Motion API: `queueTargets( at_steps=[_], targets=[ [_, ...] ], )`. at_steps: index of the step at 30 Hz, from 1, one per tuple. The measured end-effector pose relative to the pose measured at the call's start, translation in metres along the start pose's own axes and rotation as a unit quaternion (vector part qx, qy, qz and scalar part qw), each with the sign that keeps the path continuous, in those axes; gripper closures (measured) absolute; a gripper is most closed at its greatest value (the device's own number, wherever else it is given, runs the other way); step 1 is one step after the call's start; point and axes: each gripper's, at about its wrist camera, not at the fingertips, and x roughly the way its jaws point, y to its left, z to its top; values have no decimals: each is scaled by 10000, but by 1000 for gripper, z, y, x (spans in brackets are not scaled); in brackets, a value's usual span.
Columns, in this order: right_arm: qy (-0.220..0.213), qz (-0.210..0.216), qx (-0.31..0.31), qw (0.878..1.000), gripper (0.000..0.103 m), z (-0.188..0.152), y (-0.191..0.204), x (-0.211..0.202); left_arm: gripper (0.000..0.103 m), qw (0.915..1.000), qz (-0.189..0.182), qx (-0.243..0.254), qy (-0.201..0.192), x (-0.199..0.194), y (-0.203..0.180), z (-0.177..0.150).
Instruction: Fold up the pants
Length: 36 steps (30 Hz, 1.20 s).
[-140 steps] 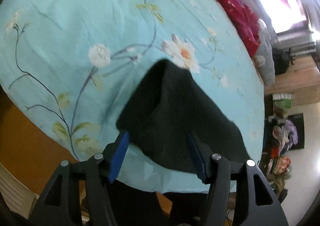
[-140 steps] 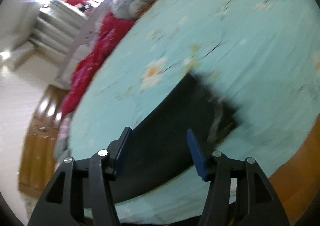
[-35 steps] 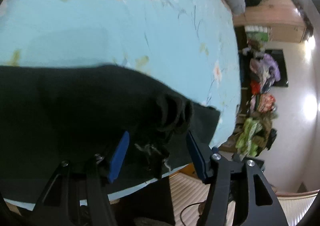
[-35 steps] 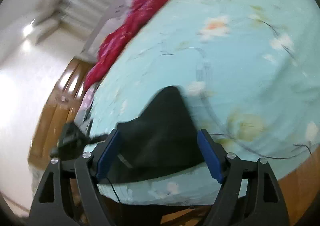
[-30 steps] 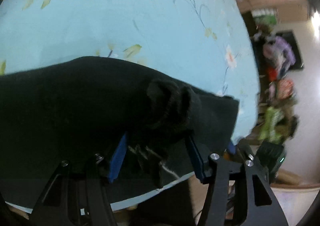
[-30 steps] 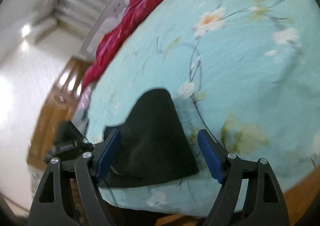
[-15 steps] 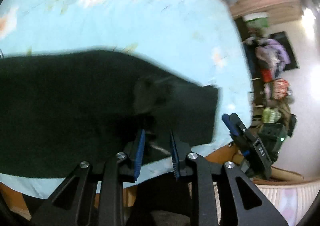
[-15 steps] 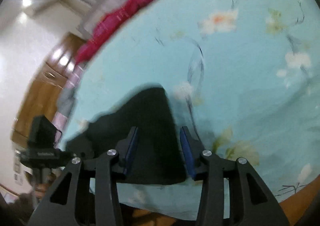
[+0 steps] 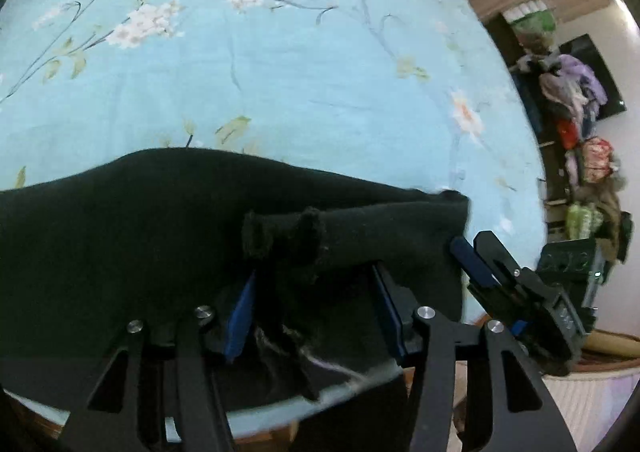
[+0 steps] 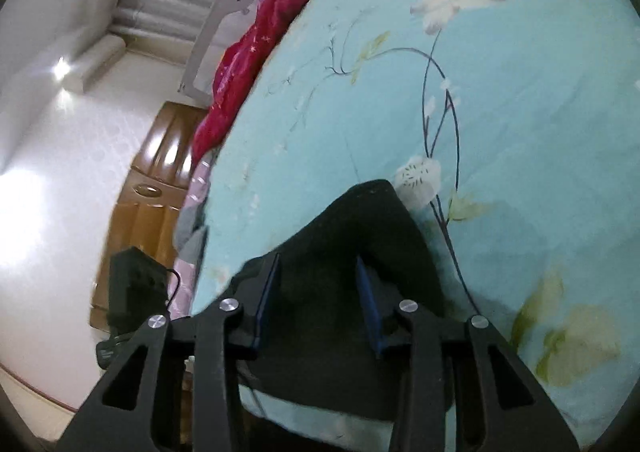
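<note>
The left hand-held gripper point(image 9: 316, 288) and right hand-held gripper point(image 10: 316, 292) each stand released around bunched black knit pants point(image 9: 120, 220) on the floral light-blue bed sheet point(image 9: 280, 72).

Both the left gripper point(image 9: 314, 306) and the right gripper point(image 10: 318, 302) show black slotted frames, silver screws and apparently blue finger pads point(image 9: 240, 318).

Black pants point(image 10: 352, 252) between right gripper point(image 10: 316, 292) fingers, on floral bedsheet point(image 10: 500, 112)
</note>
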Motion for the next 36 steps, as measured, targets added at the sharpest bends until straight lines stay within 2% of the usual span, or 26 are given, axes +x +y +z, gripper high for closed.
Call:
queueTargets(
  at_steps=[1,2,3,4,6,8,11,15,19,21,22,25,27,30,31,33,36],
  targets=[
    [-57,-20,-126,9999,58,-1,5,-9,46,9999,-150,4,36,-8,1,-3],
    [-107,-45,-298,9995,56,-4,10,-19,40,9996,-291,-15,55,-12,4,-9],
    [-120,11,-351,9993,49,-10,11,-26,34,9995,-298,-25,59,-14,6,-13],
    [-115,43,-334,9994,42,-15,8,-29,33,9998,-188,-61,64,-11,10,-17],
    [-29,-24,-182,9998,42,-24,-2,-23,35,9997,-22,-85,226,8,19,-24],
    [-112,107,52,9999,42,-27,-12,-21,34,9997,-124,-120,148,10,18,-21],
    [-106,32,211,9997,42,-23,-9,-19,34,9992,-323,-239,81,-7,24,-22],
    [-141,-126,-166,9997,40,-17,19,-26,34,9973,-492,-497,-220,-46,52,-36],
    [256,-240,-781,9963,34,-12,65,1,34,9890,-613,-1155,-696,-104,119,-69],
    [629,-305,-1151,9909,34,-12,90,27,33,9801,-711,-1563,-999,-130,157,-88],
    [748,-316,-1269,9886,34,-14,99,35,32,9730,-727,-1829,-1203,-146,179,-101],
    [1349,-422,-1856,9724,33,-21,140,86,27,9539,-697,-2464,-1568,-174,233,-134],
    [1790,-538,-2340,9541,33,-30,171,125,27,9425,-748,-2813,-1643,-177,261,-150],
    [2452,-726,-3124,9149,30,-53,217,183,27,9243,-1024,-3307,-1607,-167,291,-169],
    [2694,-819,-3477,8943,30,-67,237,208,27,9210,-1081,-3386,-1592,-161,294,-171],
    [2973,-903,-3949,8646,30,-89,256,235,27,9210,-1095,-3379,-1598,-157,302,-171],
    [3255,-986,-4436,8292,30,-116,279,268,27,9252,-1085,-3264,-1603,-147,295,-164]
  ],
)
